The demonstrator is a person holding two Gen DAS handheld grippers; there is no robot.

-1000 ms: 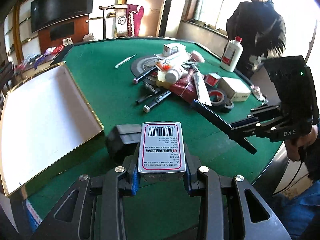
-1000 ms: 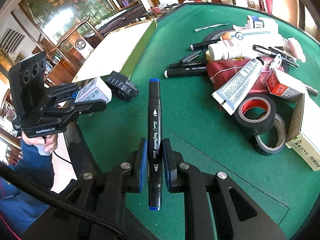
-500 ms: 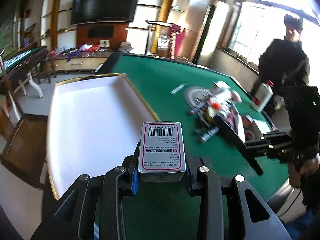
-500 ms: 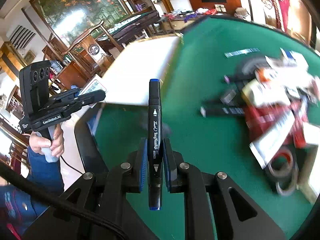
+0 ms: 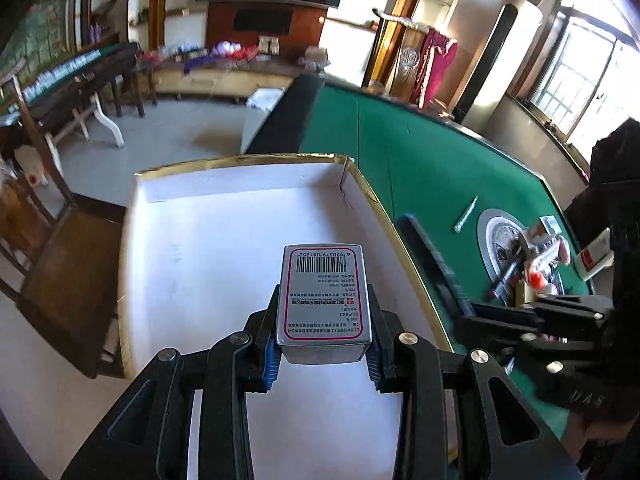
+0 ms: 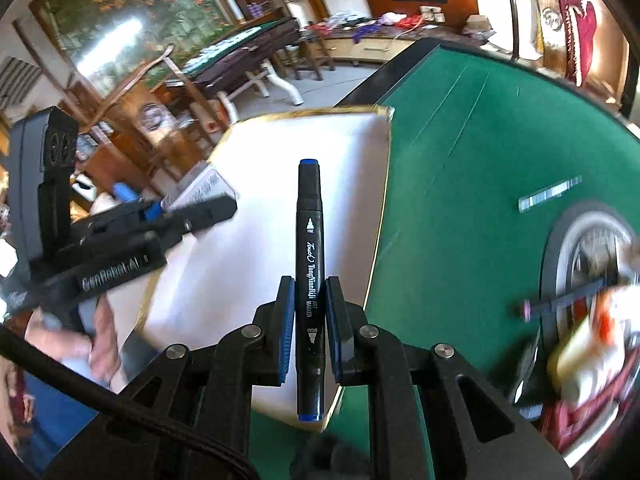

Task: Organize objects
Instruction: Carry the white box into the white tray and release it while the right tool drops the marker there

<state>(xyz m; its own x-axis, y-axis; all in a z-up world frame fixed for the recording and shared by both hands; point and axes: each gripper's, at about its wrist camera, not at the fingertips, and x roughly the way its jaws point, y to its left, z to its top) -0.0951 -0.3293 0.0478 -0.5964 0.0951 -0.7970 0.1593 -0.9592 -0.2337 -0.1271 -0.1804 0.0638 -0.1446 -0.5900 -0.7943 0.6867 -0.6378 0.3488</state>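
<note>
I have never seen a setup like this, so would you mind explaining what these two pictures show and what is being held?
There is no robot here: a person holds a hand-operated claw in each hand, and each claw carries a wide-angle camera looking forward along its two fingers. So one picture comes from the left claw and one from the right.

The left claw is shut on a small box with a barcode, held over a shallow white tray with a gold rim. The right claw is shut on a black marker with blue ends, also near the tray. Each claw shows at the edge of the other's picture.

The tray sits at the edge of a green table. Farther along it is a pile of mixed items, blurred here, apparently waiting to be sorted.
</note>
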